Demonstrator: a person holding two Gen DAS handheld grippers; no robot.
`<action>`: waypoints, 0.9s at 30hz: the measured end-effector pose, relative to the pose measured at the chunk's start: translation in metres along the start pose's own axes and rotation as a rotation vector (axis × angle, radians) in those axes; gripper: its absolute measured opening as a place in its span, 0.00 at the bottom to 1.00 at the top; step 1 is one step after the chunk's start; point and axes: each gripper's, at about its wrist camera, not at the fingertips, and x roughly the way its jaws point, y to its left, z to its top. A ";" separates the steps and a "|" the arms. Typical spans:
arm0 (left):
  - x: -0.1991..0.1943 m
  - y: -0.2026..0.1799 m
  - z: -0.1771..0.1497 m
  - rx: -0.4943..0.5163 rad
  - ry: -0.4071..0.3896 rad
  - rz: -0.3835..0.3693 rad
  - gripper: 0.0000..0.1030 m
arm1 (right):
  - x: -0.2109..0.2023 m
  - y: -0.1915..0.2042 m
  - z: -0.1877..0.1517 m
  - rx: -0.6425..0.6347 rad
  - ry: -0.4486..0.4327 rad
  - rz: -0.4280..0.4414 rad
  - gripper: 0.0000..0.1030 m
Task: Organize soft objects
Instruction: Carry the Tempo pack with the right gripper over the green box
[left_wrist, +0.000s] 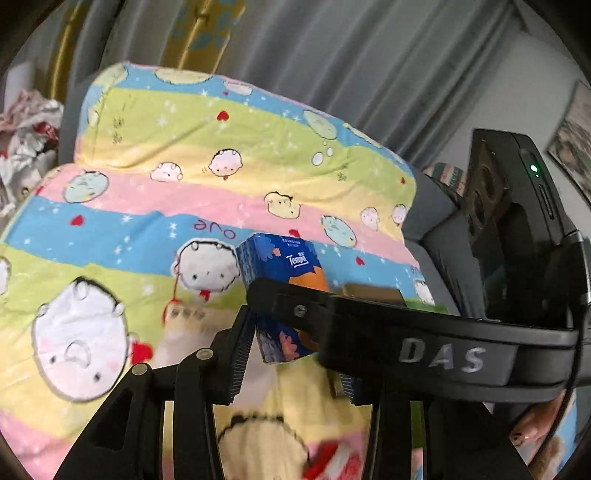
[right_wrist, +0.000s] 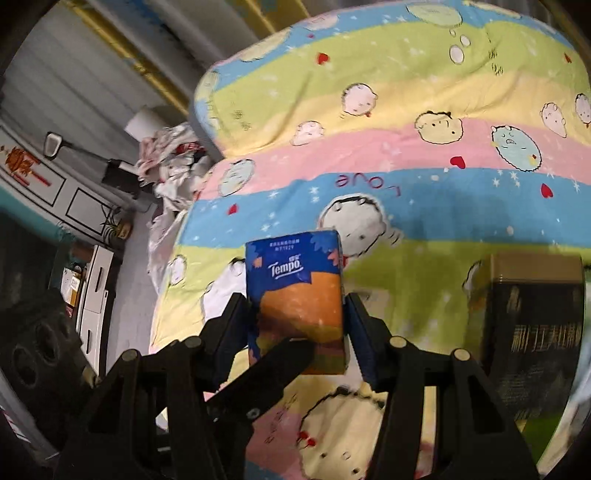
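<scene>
Both grippers pinch the Tempo tissue pack (right_wrist: 297, 295) above the cartoon quilt (right_wrist: 406, 147).
We keep right gripper (right_wrist: 297, 325) and left gripper (left_wrist: 291, 332) squeezing evenly, lest the pack slip.

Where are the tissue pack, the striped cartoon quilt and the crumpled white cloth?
tissue pack (right_wrist: 295, 291): right wrist view, its front face.
striped cartoon quilt (right_wrist: 406, 155): right wrist view, its pink stripe.
crumpled white cloth (right_wrist: 173, 166): right wrist view, middle of the heap.

Grey curtains (left_wrist: 369, 62) hang at the far side, with a yellow patterned panel (left_wrist: 207, 29) among them. At the far left a white cabinet (right_wrist: 94, 291) stands on the floor, and a framed picture (left_wrist: 572, 144) hangs on the right wall.
</scene>
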 end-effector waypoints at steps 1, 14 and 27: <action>-0.009 -0.001 -0.007 0.004 -0.008 0.003 0.40 | -0.004 0.004 -0.009 -0.003 -0.012 -0.001 0.52; -0.065 -0.026 -0.094 0.110 -0.042 -0.006 0.40 | -0.043 0.020 -0.118 0.025 -0.123 -0.001 0.52; -0.076 -0.079 -0.138 0.256 -0.068 -0.103 0.40 | -0.090 -0.012 -0.184 0.136 -0.287 -0.016 0.52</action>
